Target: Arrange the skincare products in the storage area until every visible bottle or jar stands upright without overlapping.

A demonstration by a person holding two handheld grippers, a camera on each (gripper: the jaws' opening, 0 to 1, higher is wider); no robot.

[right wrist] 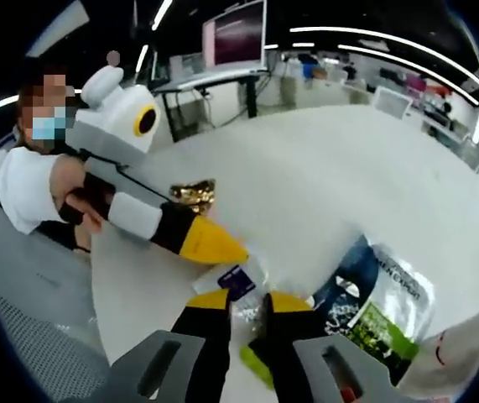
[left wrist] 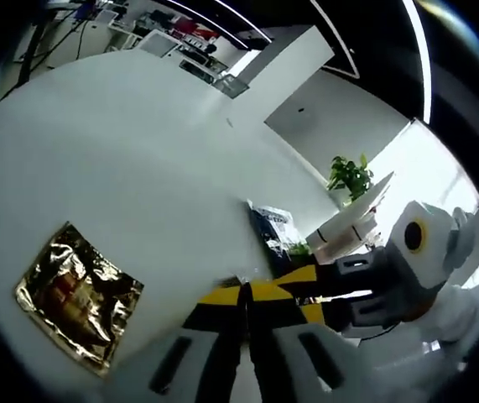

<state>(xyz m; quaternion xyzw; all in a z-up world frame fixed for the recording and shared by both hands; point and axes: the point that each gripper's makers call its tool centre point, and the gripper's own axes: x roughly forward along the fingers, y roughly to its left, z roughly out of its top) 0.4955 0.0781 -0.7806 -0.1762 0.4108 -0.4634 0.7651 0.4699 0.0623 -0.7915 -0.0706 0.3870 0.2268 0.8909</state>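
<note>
Left hand-held gripper [left wrist: 245,336] jaws nearly together, holding nothing, above white surface [left wrist: 138,168]; gold pouch [left wrist: 78,295] lies well left. Right hand-held gripper [right wrist: 247,323] pinches a clear sachet [right wrist: 247,306], apparently; green-white bag [right wrist: 382,315] flat beside.

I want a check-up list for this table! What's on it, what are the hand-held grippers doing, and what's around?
Surface: white table, mostly bare.
Job's things: no bottles or jars seen; flat packets instead: a gold foil packet, a blue and green pouch, a small clear sachet.
Clutter: nothing seen beyond the packets.
Grippers: left hand-held gripper jaws closed together, holding nothing seen; right hand-held gripper jaws near the clear sachet, grip cannot be told.
Cables: nothing seen.
Surroundings: a person's hand on the left gripper, a potted plant, desks, ceiling strip lights.
</note>
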